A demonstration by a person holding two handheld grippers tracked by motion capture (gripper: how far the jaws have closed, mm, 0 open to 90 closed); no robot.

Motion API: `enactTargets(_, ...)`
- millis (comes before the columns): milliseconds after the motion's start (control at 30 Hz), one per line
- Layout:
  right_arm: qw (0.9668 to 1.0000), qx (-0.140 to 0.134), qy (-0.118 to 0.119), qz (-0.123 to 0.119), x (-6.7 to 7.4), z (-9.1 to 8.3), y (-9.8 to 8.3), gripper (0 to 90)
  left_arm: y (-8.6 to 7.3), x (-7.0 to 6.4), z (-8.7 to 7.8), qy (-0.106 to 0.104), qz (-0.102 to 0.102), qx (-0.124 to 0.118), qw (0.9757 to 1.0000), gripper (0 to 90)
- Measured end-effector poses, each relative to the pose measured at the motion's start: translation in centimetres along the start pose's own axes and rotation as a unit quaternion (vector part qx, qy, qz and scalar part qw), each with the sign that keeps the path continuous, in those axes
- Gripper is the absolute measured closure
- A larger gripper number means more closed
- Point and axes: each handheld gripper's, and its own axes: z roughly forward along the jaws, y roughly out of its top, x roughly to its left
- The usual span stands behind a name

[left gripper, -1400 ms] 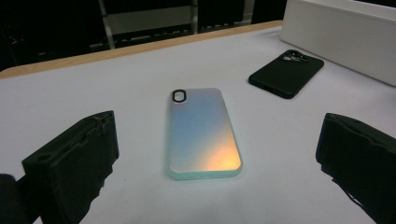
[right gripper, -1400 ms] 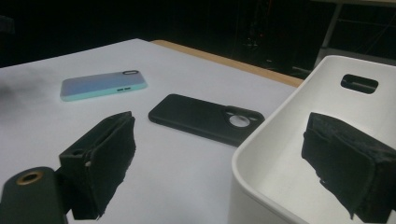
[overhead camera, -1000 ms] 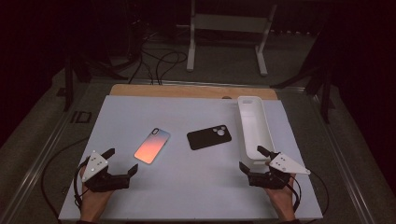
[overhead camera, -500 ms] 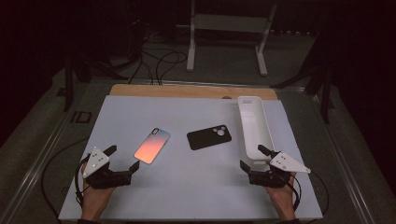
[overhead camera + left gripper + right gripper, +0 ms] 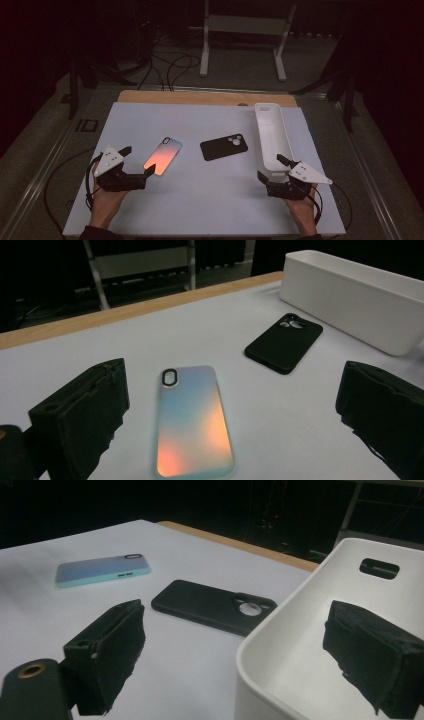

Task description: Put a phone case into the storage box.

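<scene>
- High view: left gripper [image 5: 136,161] has crept forward since a second ago; jaws wide apart, empty, near end of the iridescent phone case [image 5: 163,156] between them.
- Right gripper [image 5: 270,168] unmoved, jaws spread, empty, straddling the white bin [image 5: 271,136] near corner.
- Black phone case [image 5: 224,146] flat between case and bin, untouched.

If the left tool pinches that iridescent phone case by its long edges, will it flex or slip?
The iridescent phone case looks thin and lies flat, so it is probably light. It appears to be an empty shell, so it may flex when squeezed. Its glossy back may slip.
</scene>
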Motion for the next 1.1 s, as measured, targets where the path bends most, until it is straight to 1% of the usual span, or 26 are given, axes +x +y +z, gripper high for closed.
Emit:
enactTargets(200,1.0000,0.002,-0.001,-0.004,-0.1,0.0,0.1,9.6,0.5,0.0,1.0,-0.011,0.006,0.014,0.9998,1.1)
enactTargets(300,1.0000,0.002,0.000,-0.007,-0.2,0.2,0.1,9.6,0.6,0.2,1.5,-0.011,0.006,0.021,0.9997,1.1)
enactTargets(500,1.0000,0.006,0.001,-0.008,-0.3,0.3,0.0,9.6,0.9,0.6,2.5,-0.006,0.005,0.037,0.9993,1.0)
enactTargets(567,1.0000,0.005,0.001,-0.008,-0.3,0.3,0.0,9.6,1.0,0.8,2.9,-0.009,0.001,0.045,0.9990,0.5)
enactTargets(667,1.0000,0.005,0.001,-0.008,-0.3,0.3,0.0,9.6,1.1,1.1,3.3,-0.006,-0.001,0.051,0.9987,0.0)
enactTargets(900,1.0000,0.007,0.002,-0.007,-0.4,0.4,-0.1,9.6,1.1,1.5,4.2,-0.002,-0.001,0.072,0.9974,0.0)
enactTargets(1100,1.0000,0.007,0.000,-0.007,-0.4,0.4,-0.1,9.6,0.9,1.7,4.9,0.001,-0.001,0.088,0.9961,0.0)
